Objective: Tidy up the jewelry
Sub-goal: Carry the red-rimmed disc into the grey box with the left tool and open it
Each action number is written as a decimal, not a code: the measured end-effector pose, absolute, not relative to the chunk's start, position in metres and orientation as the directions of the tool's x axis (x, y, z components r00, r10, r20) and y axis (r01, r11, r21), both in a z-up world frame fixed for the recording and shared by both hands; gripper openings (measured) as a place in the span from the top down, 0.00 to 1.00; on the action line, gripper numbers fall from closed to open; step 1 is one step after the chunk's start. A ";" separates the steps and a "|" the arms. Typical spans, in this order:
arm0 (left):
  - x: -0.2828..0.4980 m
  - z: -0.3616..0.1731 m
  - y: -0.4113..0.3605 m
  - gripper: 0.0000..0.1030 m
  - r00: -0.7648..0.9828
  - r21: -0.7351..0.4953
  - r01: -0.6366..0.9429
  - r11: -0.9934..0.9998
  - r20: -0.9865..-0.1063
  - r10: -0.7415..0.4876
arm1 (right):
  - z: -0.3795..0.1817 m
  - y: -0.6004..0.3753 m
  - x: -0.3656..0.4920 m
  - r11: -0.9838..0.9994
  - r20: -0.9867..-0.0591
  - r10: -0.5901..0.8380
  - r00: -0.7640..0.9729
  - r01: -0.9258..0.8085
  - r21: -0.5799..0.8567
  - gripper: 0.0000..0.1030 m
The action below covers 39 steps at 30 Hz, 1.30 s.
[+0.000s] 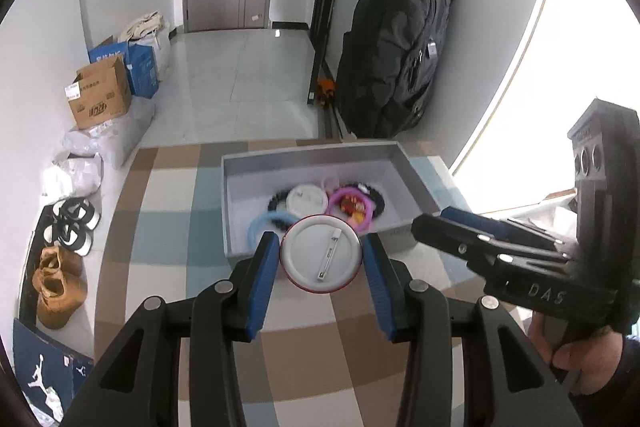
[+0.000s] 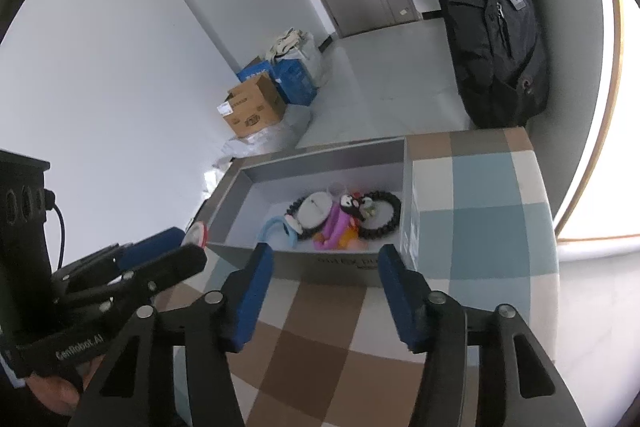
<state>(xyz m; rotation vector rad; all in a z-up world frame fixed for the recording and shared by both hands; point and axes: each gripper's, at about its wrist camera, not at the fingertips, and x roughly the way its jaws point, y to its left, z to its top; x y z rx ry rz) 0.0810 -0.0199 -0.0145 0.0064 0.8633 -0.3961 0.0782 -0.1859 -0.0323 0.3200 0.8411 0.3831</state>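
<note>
Okay, my left gripper point(image 1: 321, 259) is clamped on a round pin badge point(image 1: 321, 254), back side up, metal clasp showing, red rim at the lower edge. Both blue pads point(image 1: 262, 279) touch its rim, one on each side. I'm holding the badge just above the near wall of the grey box point(image 1: 236, 195), over the checked tablecloth point(image 1: 168, 211).

My right gripper point(image 2: 326, 291) has its fingers spread apart with nothing between them. It points at the near wall of the grey box from just outside it. In the left wrist view it comes in from the right, tips near the box's near right corner.

Already in the box: a second white round badge point(image 1: 307, 199), also back up, a black bead bracelet point(image 2: 382, 215), a pink ring point(image 1: 352, 207) with a small red and yellow charm inside it, a light blue band point(image 1: 260, 223), and a small penguin figure point(image 2: 352, 205). They sit bunched together at the near side of the box floor; the far side is bare.

A black backpack point(image 1: 396, 51) stands by the wall beyond the table.
</note>
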 end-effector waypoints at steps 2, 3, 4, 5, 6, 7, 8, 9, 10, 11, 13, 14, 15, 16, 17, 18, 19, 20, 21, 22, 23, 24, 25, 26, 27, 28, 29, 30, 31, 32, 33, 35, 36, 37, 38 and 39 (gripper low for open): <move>0.087 -0.012 -0.020 0.64 0.586 -0.160 0.340 0.927 -0.735 -0.342 | -0.031 -0.186 0.081 0.882 -0.651 0.454 0.609 -0.201 0.427 0.49; 0.090 -0.012 -0.020 0.64 0.585 -0.164 0.342 0.926 -0.734 -0.346 | -0.030 -0.186 0.082 0.879 -0.647 0.458 0.609 -0.202 0.432 0.49; 0.092 -0.012 -0.020 0.64 0.586 -0.164 0.342 0.925 -0.733 -0.346 | -0.029 -0.186 0.083 0.877 -0.644 0.461 0.611 -0.204 0.435 0.49; 0.095 -0.012 -0.021 0.64 0.587 -0.160 0.341 0.926 -0.733 -0.343 | -0.028 -0.185 0.085 0.876 -0.641 0.463 0.612 -0.205 0.436 0.49; 0.098 -0.012 -0.021 0.64 0.588 -0.158 0.340 0.927 -0.733 -0.341 | -0.026 -0.185 0.086 0.875 -0.638 0.465 0.614 -0.208 0.438 0.49; 0.101 -0.012 -0.022 0.64 0.587 -0.160 0.341 0.926 -0.734 -0.343 | -0.025 -0.185 0.088 0.873 -0.634 0.468 0.615 -0.211 0.440 0.49; 0.101 -0.012 -0.021 0.64 0.585 -0.163 0.340 0.926 -0.735 -0.344 | -0.024 -0.184 0.089 0.872 -0.633 0.470 0.615 -0.213 0.441 0.49; 0.103 -0.012 -0.021 0.64 0.583 -0.166 0.339 0.926 -0.736 -0.345 | -0.023 -0.184 0.091 0.871 -0.630 0.473 0.616 -0.217 0.442 0.49; 0.105 -0.012 -0.021 0.64 0.581 -0.168 0.339 0.926 -0.737 -0.346 | -0.023 -0.183 0.093 0.870 -0.629 0.475 0.616 -0.219 0.442 0.49; 0.107 -0.012 -0.021 0.64 0.579 -0.172 0.338 0.925 -0.737 -0.348 | -0.022 -0.182 0.095 0.867 -0.626 0.479 0.615 -0.223 0.445 0.49; 0.111 -0.012 -0.022 0.64 0.575 -0.175 0.343 0.923 -0.738 -0.354 | -0.021 -0.181 0.099 0.866 -0.624 0.483 0.615 -0.228 0.446 0.49; 0.113 -0.012 -0.022 0.64 0.578 -0.171 0.342 0.924 -0.737 -0.350 | -0.021 -0.180 0.102 0.864 -0.622 0.486 0.614 -0.231 0.447 0.49; 0.115 -0.012 -0.024 0.64 0.578 -0.169 0.342 0.924 -0.738 -0.349 | -0.020 -0.180 0.105 0.864 -0.622 0.487 0.613 -0.233 0.447 0.49; 0.118 -0.012 -0.024 0.64 0.575 -0.173 0.344 0.923 -0.738 -0.353 | -0.020 -0.178 0.108 0.864 -0.623 0.487 0.612 -0.234 0.446 0.49; 0.120 -0.013 -0.024 0.64 0.573 -0.178 0.344 0.922 -0.738 -0.356 | -0.020 -0.178 0.110 0.864 -0.623 0.488 0.611 -0.236 0.445 0.49; 0.123 -0.014 -0.024 0.64 0.569 -0.184 0.343 0.921 -0.739 -0.360 | -0.020 -0.177 0.113 0.865 -0.624 0.488 0.610 -0.237 0.443 0.49; 0.125 -0.015 -0.025 0.64 0.566 -0.188 0.339 0.922 -0.742 -0.360 | -0.020 -0.177 0.116 0.866 -0.625 0.485 0.611 -0.237 0.440 0.49; 0.127 -0.017 -0.024 0.64 0.563 -0.194 0.336 0.922 -0.743 -0.362 | -0.020 -0.177 0.118 0.868 -0.627 0.482 0.612 -0.235 0.437 0.49; 0.130 -0.019 -0.023 0.64 0.558 -0.203 0.335 0.920 -0.744 -0.367 | -0.020 -0.177 0.121 0.868 -0.630 0.481 0.610 -0.233 0.438 0.49; 0.133 -0.020 -0.022 0.64 0.552 -0.212 0.333 0.919 -0.746 -0.372 | -0.021 -0.177 0.124 0.868 -0.631 0.481 0.608 -0.230 0.440 0.48; 0.136 -0.022 -0.022 0.64 0.545 -0.218 0.330 0.918 -0.750 -0.374 | -0.021 -0.178 0.126 0.869 -0.633 0.479 0.608 -0.226 0.441 0.48; 0.139 -0.024 -0.021 0.64 0.537 -0.223 0.328 0.918 -0.755 -0.375 | -0.022 -0.179 0.128 0.869 -0.635 0.479 0.606 -0.223 0.443 0.48; 0.142 -0.026 -0.021 0.64 0.529 -0.232 0.327 0.916 -0.758 -0.381 | -0.023 -0.179 0.130 0.868 -0.637 0.480 0.603 -0.221 0.445 0.48; 0.145 -0.027 -0.020 0.64 0.524 -0.241 0.326 0.914 -0.759 -0.387 | -0.024 -0.181 0.132 0.866 -0.639 0.482 0.600 -0.218 0.449 0.48; 0.148 -0.028 -0.020 0.64 0.518 -0.249 0.324 0.913 -0.760 -0.392 | -0.024 -0.181 0.134 0.864 -0.639 0.486 0.596 -0.218 0.454 0.48; 0.150 -0.029 -0.021 0.64 0.512 -0.253 0.325 0.911 -0.763 -0.395 | -0.024 -0.181 0.136 0.863 -0.640 0.488 0.594 -0.218 0.456 0.48; 0.154 -0.031 -0.020 0.64 0.504 -0.259 0.325 0.910 -0.766 -0.398 | -0.025 -0.181 0.138 0.863 -0.642 0.488 0.591 -0.218 0.456 0.48; 0.155 -0.032 -0.020 0.64 0.502 -0.262 0.325 0.909 -0.766 -0.400 | -0.026 -0.181 0.141 0.864 -0.645 0.487 0.589 -0.217 0.454 0.48; 0.157 -0.033 -0.021 0.63 0.497 -0.267 0.327 0.907 -0.767 -0.405 | -0.027 -0.181 0.143 0.863 -0.647 0.488 0.585 -0.217 0.455 0.48; 0.159 -0.034 -0.021 0.63 0.491 -0.272 0.330 0.904 -0.769 -0.410 | -0.028 -0.182 0.146 0.862 -0.648 0.491 0.582 -0.216 0.458 0.48; 0.160 -0.035 -0.022 0.63 0.488 -0.276 0.331 0.903 -0.769 -0.414 | -0.029 -0.182 0.148 0.862 -0.650 0.491 0.580 -0.214 0.460 0.48; 0.163 -0.037 -0.022 0.63 0.484 -0.286 0.334 0.898 -0.766 -0.424 | -0.030 -0.184 0.150 0.860 -0.652 0.492 0.577 -0.207 0.466 0.48; 0.163 -0.037 -0.022 0.63 0.484 -0.286 0.333 0.898 -0.765 -0.424 | -0.031 -0.185 0.151 0.859 -0.652 0.493 0.575 -0.203 0.470 0.48; 0.164 -0.038 -0.022 0.63 0.480 -0.288 0.333 0.898 -0.768 -0.425 | -0.031 -0.186 0.153 0.858 -0.654 0.493 0.574 -0.198 0.473 0.48; 0.165 -0.040 -0.022 0.63 0.464 -0.303 0.334 0.893 -0.771 -0.436 | -0.032 -0.188 0.154 0.858 -0.656 0.493 0.572 -0.192 0.477 0.48; 0.168 -0.041 -0.022 0.63 0.453 -0.317 0.335 0.887 -0.772 -0.447 | -0.033 -0.190 0.155 0.856 -0.655 0.494 0.571 -0.188 0.482 0.48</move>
